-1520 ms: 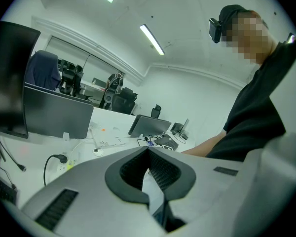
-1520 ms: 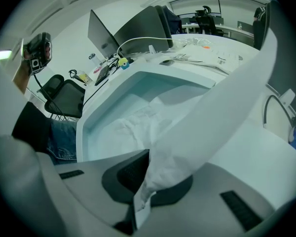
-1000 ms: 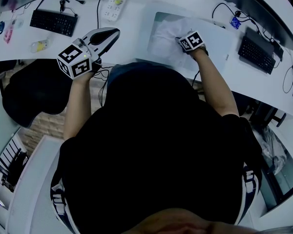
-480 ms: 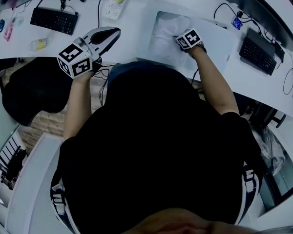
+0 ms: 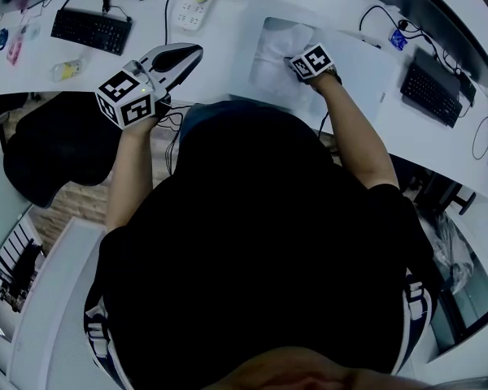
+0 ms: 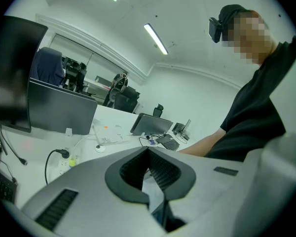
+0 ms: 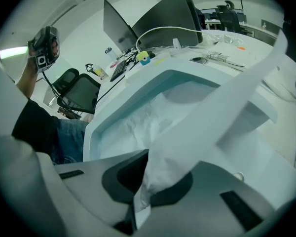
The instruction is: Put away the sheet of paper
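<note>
A white sheet of paper [image 7: 227, 102] is pinched in my right gripper [image 7: 145, 181], whose jaws are shut on its lower end; the sheet rises up and to the right. The right gripper [image 5: 302, 62] hangs over a white open box [image 5: 252, 63] on the desk and points steeply down into it. Crumpled white paper [image 7: 148, 117] lies inside the box [image 7: 103, 117], and it shows in the head view as paper [image 5: 276, 47] too. My left gripper [image 5: 179, 55] stays off to the left at the desk's edge. Its jaws [image 6: 148, 149] are shut, tips touching, with nothing in them.
Black keyboards lie at the far left [image 5: 89, 31] and the right [image 5: 429, 92] of the white desk. A power strip [image 5: 193, 2] with cables lies behind the left gripper. A black chair [image 5: 57, 149] stands below left. A monitor [image 6: 59, 115] and a laptop [image 6: 150, 125] stand further back.
My right gripper has shifted a little up and to the left over the box, carrying the sheet. The left gripper has kept still.
</note>
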### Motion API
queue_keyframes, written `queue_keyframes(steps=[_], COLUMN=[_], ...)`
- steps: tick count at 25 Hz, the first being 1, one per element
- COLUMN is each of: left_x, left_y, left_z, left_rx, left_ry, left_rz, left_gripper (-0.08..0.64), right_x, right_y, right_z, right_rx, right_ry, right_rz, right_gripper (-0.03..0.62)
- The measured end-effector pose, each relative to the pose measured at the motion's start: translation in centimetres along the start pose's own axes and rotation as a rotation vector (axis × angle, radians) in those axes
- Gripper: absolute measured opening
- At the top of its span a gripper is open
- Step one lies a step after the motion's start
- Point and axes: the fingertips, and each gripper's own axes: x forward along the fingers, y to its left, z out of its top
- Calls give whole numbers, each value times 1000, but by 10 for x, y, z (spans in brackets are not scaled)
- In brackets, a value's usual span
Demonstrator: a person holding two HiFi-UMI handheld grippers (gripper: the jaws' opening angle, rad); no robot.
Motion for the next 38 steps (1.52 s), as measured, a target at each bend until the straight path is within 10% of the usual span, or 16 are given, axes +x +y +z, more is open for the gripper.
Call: queue_keyframes(steps=[20, 38], left_x=[2, 11], left_y=[-2, -11], left_z=[-1, -3], left_rx=[1, 1], left_ry=[1, 13], left_rz=[-9, -37], left_gripper=[20, 20], right_x=[2, -6], right_y=[5, -21], right_z=[2, -27], right_rx=[24, 109], right_ry=[-67, -63], right_rz=[42, -86], right_gripper=[17, 127])
